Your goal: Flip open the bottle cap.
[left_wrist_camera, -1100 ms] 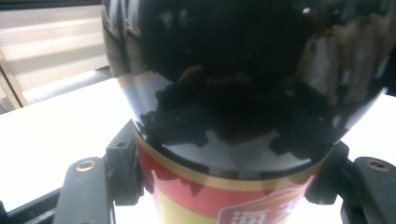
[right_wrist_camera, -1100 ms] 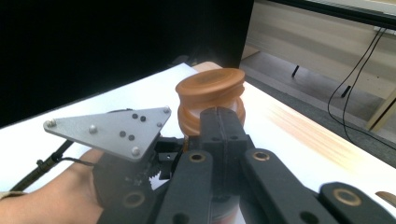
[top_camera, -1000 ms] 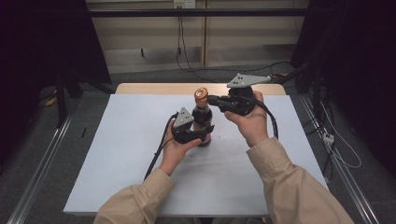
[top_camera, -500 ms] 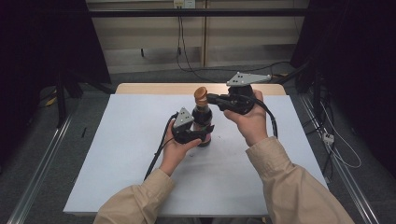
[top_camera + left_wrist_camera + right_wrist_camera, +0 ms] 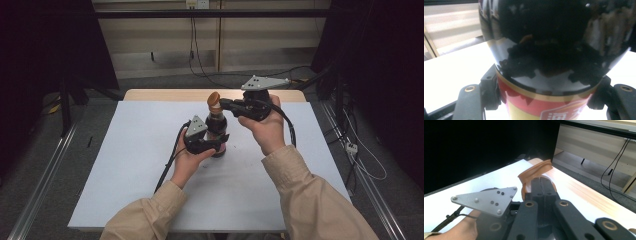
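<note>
A dark sauce bottle [image 5: 217,125] with a red and yellow label stands upright mid-table. My left gripper [image 5: 215,145] is shut on its lower body; in the left gripper view the pads press the bottle [image 5: 554,50] from both sides, just above the label. The bottle's orange-brown flip lid [image 5: 213,98] stands tilted up. My right gripper [image 5: 223,103] comes in from the right at cap height, shut with nothing between its jaws. In the right gripper view its tips [image 5: 542,182] sit right behind the raised lid [image 5: 535,171]. Whether they touch it I cannot tell.
The white table top [image 5: 140,140] has a wooden strip [image 5: 165,94] along its far edge. Cables lie on the floor beyond and to the right [image 5: 367,167]. Metal rails [image 5: 42,180] run along both sides. The left gripper's cable [image 5: 167,167] trails toward the person.
The bottle's lid has swung from lying flat to standing tilted up. Both hands and the bottle have stayed in place.
</note>
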Available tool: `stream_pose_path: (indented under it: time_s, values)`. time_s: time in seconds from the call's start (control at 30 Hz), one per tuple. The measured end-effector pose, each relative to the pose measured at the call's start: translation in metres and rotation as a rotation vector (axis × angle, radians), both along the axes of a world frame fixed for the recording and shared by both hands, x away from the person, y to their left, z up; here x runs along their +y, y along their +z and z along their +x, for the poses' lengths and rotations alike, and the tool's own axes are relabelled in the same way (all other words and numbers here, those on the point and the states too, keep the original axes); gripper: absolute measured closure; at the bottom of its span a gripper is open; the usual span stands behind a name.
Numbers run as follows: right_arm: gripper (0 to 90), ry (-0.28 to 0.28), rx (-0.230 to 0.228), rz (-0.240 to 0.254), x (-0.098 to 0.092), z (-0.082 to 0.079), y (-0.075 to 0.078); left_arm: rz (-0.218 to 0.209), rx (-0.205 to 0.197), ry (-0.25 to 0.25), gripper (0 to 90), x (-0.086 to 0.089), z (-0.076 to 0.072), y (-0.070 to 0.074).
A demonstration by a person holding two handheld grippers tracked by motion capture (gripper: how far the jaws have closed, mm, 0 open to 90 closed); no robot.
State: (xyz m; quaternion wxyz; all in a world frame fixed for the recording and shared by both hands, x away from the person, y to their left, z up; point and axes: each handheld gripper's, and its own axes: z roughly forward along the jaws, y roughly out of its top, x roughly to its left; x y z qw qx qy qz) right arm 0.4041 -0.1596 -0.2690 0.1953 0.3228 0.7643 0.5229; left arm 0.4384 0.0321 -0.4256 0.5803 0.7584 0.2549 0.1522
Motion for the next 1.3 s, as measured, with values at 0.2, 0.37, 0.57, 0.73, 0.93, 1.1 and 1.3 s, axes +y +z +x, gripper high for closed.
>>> stream_pose_path:
  time_s: [0.2,0.37,0.57,0.73,0.93,1.1,1.3]
  values:
    - [90.0,0.000,-0.004,0.002,0.0000,-0.0003,0.0018,-0.003,0.001,0.004,30.8,-0.0007,-0.0007,-0.0001]
    - [90.0,-0.004,-0.008,0.000,0.0006,-0.0006,0.0022,-0.005,0.001,0.004,30.7,-0.0007,-0.0007,-0.0003]
    - [90.0,-0.005,-0.010,0.011,0.0005,-0.0003,0.0028,-0.006,0.000,0.006,30.7,-0.0010,-0.0008,-0.0004]
    - [90.0,-0.004,-0.013,0.008,0.0014,0.0002,0.0042,-0.002,-0.002,0.002,30.6,-0.0008,-0.0008,-0.0003]
    - [90.0,-0.006,-0.015,0.002,0.0017,0.0001,0.0044,-0.004,-0.002,0.003,30.6,-0.0009,-0.0009,-0.0005]
    - [90.0,-0.007,-0.015,0.002,0.0021,-0.0002,0.0046,-0.004,-0.002,0.003,30.5,-0.0009,-0.0010,-0.0006]
    - [90.0,-0.008,-0.016,0.000,0.0023,-0.0002,0.0045,0.000,-0.004,0.003,30.5,-0.0007,-0.0011,-0.0006]
